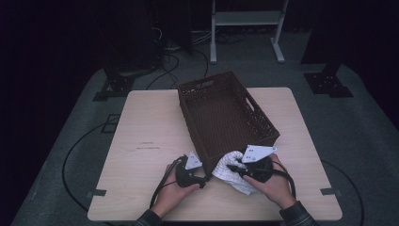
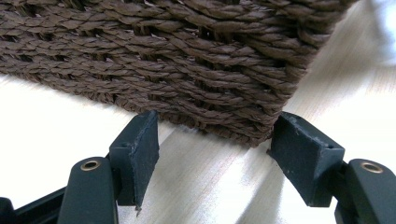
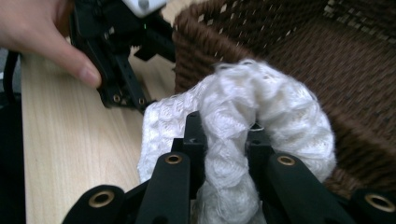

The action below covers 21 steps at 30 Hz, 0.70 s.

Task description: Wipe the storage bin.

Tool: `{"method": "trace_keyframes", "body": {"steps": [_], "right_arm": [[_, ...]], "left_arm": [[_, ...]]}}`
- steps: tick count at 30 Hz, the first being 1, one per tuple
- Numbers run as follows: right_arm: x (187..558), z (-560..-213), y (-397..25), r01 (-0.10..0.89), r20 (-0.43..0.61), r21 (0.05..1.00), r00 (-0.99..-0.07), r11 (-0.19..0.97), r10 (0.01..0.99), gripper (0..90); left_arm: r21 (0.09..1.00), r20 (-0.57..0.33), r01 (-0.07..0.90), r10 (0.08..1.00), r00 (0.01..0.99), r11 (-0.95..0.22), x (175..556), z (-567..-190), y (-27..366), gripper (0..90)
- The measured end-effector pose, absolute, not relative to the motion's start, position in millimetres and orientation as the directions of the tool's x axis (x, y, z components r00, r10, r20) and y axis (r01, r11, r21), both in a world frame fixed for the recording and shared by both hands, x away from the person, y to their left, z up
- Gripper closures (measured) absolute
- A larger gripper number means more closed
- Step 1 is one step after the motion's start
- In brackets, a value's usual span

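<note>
The table is a pale wood-grain slab with rounded corners, standing on grey carpet. On it sits a dark brown basket, rectangular, woven from twisted cord in tight horizontal rows, with slotted handle cut-outs in its walls; it lies at an angle to the table edges, its near corner towards the person.

The white cloth is a soft, thick knit with a raised waffle pattern. It is bunched into a loop and lies against the outside of the basket's near corner, partly draped on the table (the lower fold trails towards the person).

The right gripper, black plastic with brass rivets, is clamped on the cloth, a thick roll of knit squeezed between its jaws. The person's right hand holds it just beside the basket.

The left gripper stands released, its flat rubber-faced jaws spread wide on either side of the basket's lower corner, at the basket's base; whether they touch it cannot be told.
</note>
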State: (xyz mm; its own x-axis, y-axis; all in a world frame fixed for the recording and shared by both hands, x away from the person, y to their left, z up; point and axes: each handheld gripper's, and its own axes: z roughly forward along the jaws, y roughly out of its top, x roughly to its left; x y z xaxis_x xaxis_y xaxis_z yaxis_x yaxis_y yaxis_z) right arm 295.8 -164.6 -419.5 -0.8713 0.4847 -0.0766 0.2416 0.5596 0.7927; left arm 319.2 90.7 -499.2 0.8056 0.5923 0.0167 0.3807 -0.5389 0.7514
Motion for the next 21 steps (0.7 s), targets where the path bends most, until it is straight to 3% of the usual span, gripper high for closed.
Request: {"method": "trace_keyframes", "body": {"steps": [10, 21], "right_arm": [[300.5, -446.8, -147.4, 0.241, -0.111, 0.717, -0.887, 0.654, 0.449, 76.0], [305.0, -465.3, -131.4, 0.261, -0.078, 0.672, -0.906, 0.693, 0.417, 76.0]], "left_arm": [[0.753, 0.015, 0.381, 0.592, 0.806, -0.537, 319.2, -499.2, 90.7, 32.7], [0.757, 0.010, 0.384, 0.596, 0.803, -0.530, 318.9, -499.5, 90.2, 32.7]]}}
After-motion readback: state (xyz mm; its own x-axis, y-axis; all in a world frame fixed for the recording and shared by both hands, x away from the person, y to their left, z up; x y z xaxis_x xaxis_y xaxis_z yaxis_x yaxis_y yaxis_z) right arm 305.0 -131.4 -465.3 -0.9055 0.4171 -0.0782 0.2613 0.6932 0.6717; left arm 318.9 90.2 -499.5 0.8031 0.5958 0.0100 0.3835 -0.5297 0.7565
